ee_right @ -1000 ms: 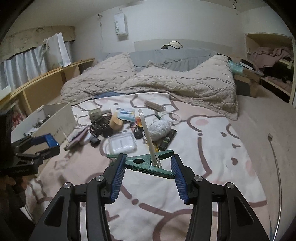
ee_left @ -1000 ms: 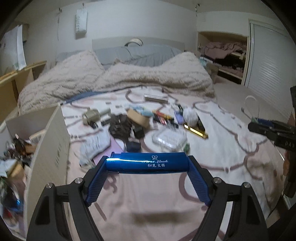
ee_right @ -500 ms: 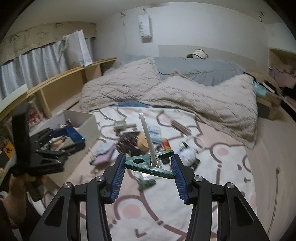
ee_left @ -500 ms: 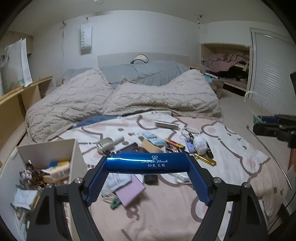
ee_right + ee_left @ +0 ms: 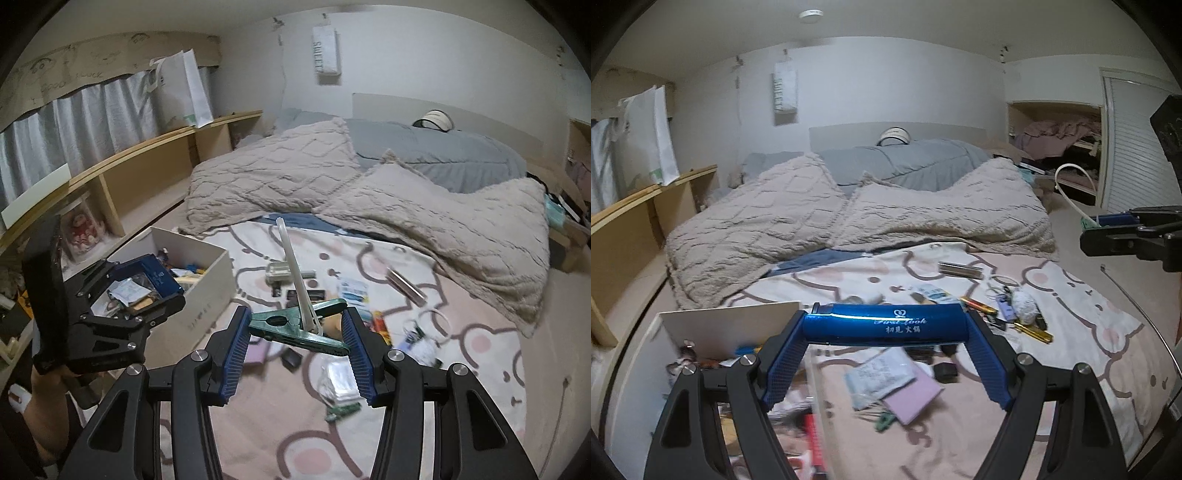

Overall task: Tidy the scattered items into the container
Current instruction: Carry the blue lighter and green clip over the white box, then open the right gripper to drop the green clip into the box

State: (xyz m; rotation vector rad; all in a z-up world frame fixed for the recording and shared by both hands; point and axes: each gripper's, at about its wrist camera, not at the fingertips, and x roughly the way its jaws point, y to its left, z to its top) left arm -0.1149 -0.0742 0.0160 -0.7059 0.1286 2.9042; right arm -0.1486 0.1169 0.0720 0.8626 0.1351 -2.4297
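Right wrist view, nearest first: the right gripper is clamped about half-wide on a green clip lying crosswise between the blue pads, with a white hanger caught in the clip and slanting up and away; it hangs over the near part of the patterned blanket. Left wrist view: the left gripper is spread wide and pinching a blue tube end to end between its pads, above the near right corner of the open box, which sits at the left edge of the bed. Beyond both, a scatter of small items lies mid-blanket, with rumpled beige bedding far off.

The step in hand looks like carrying both loads to the box. To do it well, I would bring the tube fully over the box's open middle before parting the pads, since it sits near the wall and could roll back onto the blanket; the right hand should wait its turn to avoid the grippers meeting over one small opening; the hanger's long arm may snag on the rim, so tip it inward and lower it first; release low, as the box already looks well filled.
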